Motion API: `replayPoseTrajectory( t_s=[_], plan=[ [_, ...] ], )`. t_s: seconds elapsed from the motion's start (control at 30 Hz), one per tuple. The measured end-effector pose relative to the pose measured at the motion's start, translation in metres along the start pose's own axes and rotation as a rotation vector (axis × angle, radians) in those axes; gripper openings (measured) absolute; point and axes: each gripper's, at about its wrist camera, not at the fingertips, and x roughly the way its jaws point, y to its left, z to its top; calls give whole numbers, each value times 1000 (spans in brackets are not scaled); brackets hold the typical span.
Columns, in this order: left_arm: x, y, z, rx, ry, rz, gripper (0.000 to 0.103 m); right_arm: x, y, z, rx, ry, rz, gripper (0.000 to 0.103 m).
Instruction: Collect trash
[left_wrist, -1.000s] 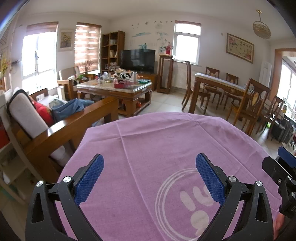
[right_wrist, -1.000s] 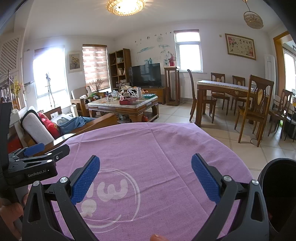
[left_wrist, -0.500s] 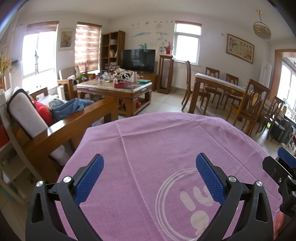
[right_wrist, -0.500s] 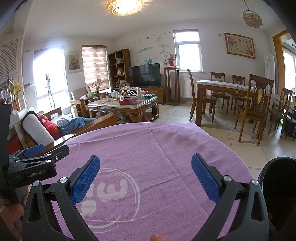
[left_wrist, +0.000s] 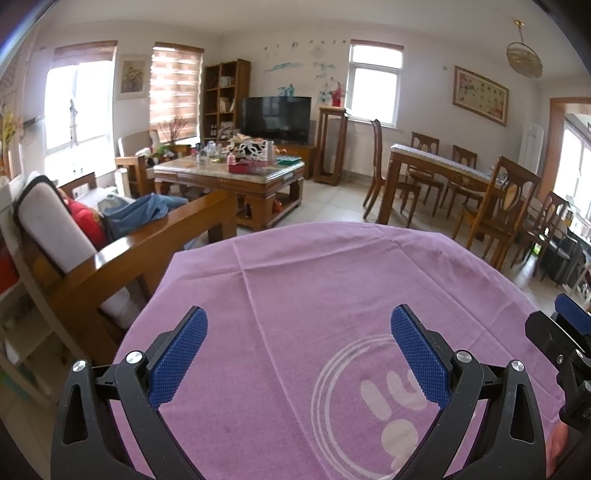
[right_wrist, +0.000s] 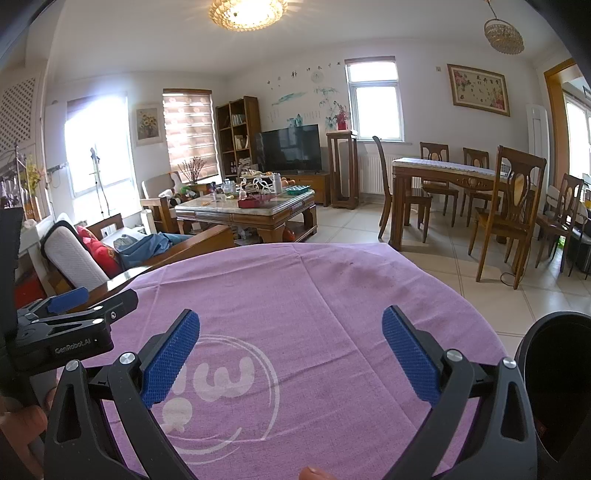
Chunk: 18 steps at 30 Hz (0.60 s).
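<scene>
A round table under a purple cloth (left_wrist: 314, 288) (right_wrist: 325, 295) with a white circular logo fills the lower half of both views. No trash shows on the cloth. My left gripper (left_wrist: 299, 321) hovers open over the cloth, nothing between its blue pads. In the same way my right gripper (right_wrist: 291, 325) stands open and empty above the cloth. A black bin (right_wrist: 557, 384) stands at the table's right edge, beside the right gripper. Each gripper also appears in the other's view: the right one (left_wrist: 569, 332) at the far right, the left one (right_wrist: 74, 321) at the far left.
A wooden sofa (left_wrist: 122, 254) with cushions and blue clothing stands left of the table. Beyond it are a cluttered coffee table (left_wrist: 229, 173), a TV (left_wrist: 275, 118) and a bookshelf. Dining table (right_wrist: 443, 166) and chairs stand at the right on tiled floor.
</scene>
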Motion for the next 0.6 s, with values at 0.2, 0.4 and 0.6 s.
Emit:
replayPoseTrajectory(
  t_s=[0.2, 0.4, 0.6],
  plan=[
    [1, -2, 0, 6, 0, 0, 98, -1, -2, -1, 0, 0, 0, 98],
    [2, -1, 0, 5, 1, -2, 98, -1, -2, -1, 1, 0, 0, 98],
    [3, -1, 0, 7, 0, -3, 98, -1, -2, -1, 1, 0, 0, 98]
  ],
)
